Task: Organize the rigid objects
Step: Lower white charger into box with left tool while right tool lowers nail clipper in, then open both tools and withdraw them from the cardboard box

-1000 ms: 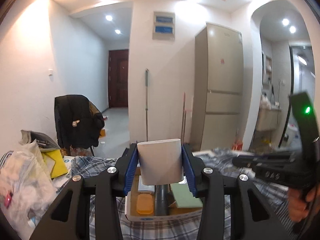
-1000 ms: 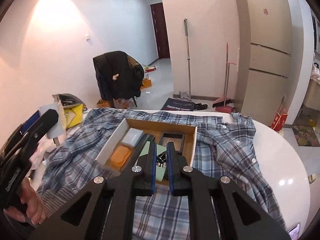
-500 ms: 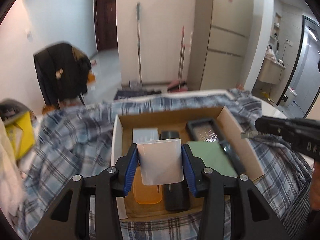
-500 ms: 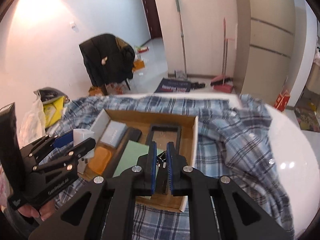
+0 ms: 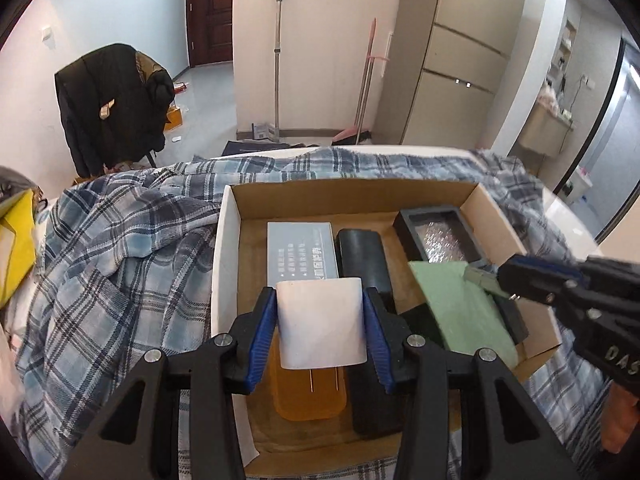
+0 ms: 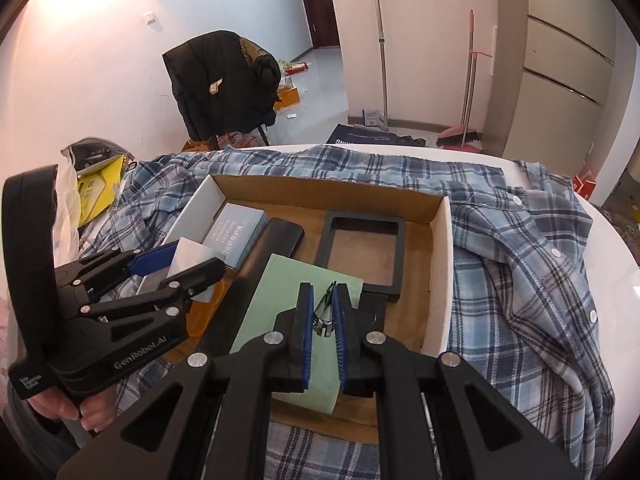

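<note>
- Left hand-held gripper (image 5: 320, 322) is clamping a white charger block (image 5: 321, 322) over the cardboard box (image 5: 226, 264)'s near-left corner.
- Right hand-held gripper (image 6: 321, 314) is pinching a small binder clip (image 6: 325, 308) above the green pad (image 6: 280, 320).
- Placing step underway; next, each is needing a bare spot, then releasing.

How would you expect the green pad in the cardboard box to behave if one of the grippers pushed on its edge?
The green pad looks thin and flat, so it would probably slide, not tip. It lies propped across the black items beside it, so a push may make it rock or slip off them. Whether it is stiff or bendy I cannot tell.
</note>
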A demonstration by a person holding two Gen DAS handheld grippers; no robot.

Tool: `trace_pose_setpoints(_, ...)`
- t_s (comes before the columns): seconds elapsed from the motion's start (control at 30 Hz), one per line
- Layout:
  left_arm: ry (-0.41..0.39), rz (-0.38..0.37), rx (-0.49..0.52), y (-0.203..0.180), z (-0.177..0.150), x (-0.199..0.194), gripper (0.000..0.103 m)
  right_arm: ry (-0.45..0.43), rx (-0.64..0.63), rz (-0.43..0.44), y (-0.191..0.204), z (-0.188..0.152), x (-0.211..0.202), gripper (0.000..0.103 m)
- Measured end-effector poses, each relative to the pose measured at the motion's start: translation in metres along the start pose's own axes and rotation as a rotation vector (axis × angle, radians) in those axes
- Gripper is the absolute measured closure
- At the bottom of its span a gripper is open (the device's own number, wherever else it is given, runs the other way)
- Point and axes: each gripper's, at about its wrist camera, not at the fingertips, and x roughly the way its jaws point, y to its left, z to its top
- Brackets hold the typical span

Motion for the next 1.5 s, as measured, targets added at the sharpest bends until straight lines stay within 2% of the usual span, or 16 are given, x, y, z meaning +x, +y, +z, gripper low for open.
trace_pose_setpoints(0.03,-0.019,-0.009,-0.010,0.002,0.000,-0.005,0.047,0.003,-0.001,0.002,0.001,0.000,0.001,0.094)
trace_pose_setpoints(0.07,-0.039,-0.008,-0.015,0.003,0.001,-0.010,0.027,0.008,-0.002,0.001,0.001,-0.001,0.002,0.094)
trace_pose_setpoints(0.13,-0.143,0.011,-0.018,0.004,0.000,-0.028,0.019,0.017,-0.005,0.000,0.002,0.000,0.005,0.094)
trace_pose_setpoints(0.3,-0.341,0.054,0.040,-0.004,-0.001,-0.070,0.019,0.043,0.011,0.007,0.002,-0.004,0.011,0.094)
trace_pose_setpoints(0.4,-0.449,0.043,0.040,-0.004,-0.003,-0.097,0.018,0.046,0.004,0.007,0.004,-0.006,0.011,0.100)
trace_pose_setpoints(0.57,-0.625,0.035,0.049,-0.004,-0.016,-0.138,0.016,0.065,0.011,-0.001,0.003,-0.008,0.016,0.100)
trace_pose_setpoints(0.67,-0.706,0.071,0.074,-0.008,-0.023,-0.159,0.015,0.009,0.016,-0.030,0.002,-0.010,0.006,0.100)
trace_pose_setpoints(0.83,-0.777,0.033,0.049,-0.011,-0.033,-0.194,0.015,-0.070,0.035,-0.056,0.001,-0.006,-0.029,0.098)
trace_pose_setpoints(1.03,-0.878,0.014,0.063,-0.025,-0.050,-0.252,0.015,-0.251,0.012,-0.120,0.011,-0.010,-0.103,0.096)
trace_pose_setpoints(1.13,-0.915,0.006,0.060,-0.032,-0.061,-0.281,0.014,-0.348,0.004,-0.118,0.019,-0.020,-0.148,0.078)
trace_pose_setpoints(1.2,-0.938,0.007,0.057,-0.037,-0.068,-0.301,0.006,-0.427,-0.001,-0.115,0.026,-0.029,-0.181,0.044)
trace_pose_setpoints(1.23,-0.958,0.005,0.051,-0.041,-0.072,-0.313,0.000,-0.468,-0.005,-0.114,0.030,-0.034,-0.198,0.041)
trace_pose_setpoints(1.33,-1.018,0.006,0.041,-0.047,-0.087,-0.342,0.000,-0.555,-0.033,-0.104,0.042,-0.049,-0.239,0.037)
trace_pose_setpoints(1.4,-1.037,0.024,0.056,-0.054,-0.096,-0.359,0.000,-0.629,-0.024,-0.098,0.047,-0.063,-0.268,0.009)
trace_pose_setpoints(1.47,-1.048,0.035,0.066,-0.060,-0.107,-0.377,0.000,-0.722,0.011,-0.095,0.048,-0.080,-0.294,0.000)
trace_pose_setpoints(1.5,-1.050,0.037,0.066,-0.063,-0.111,-0.384,0.000,-0.759,0.020,-0.097,0.049,-0.087,-0.304,0.000)
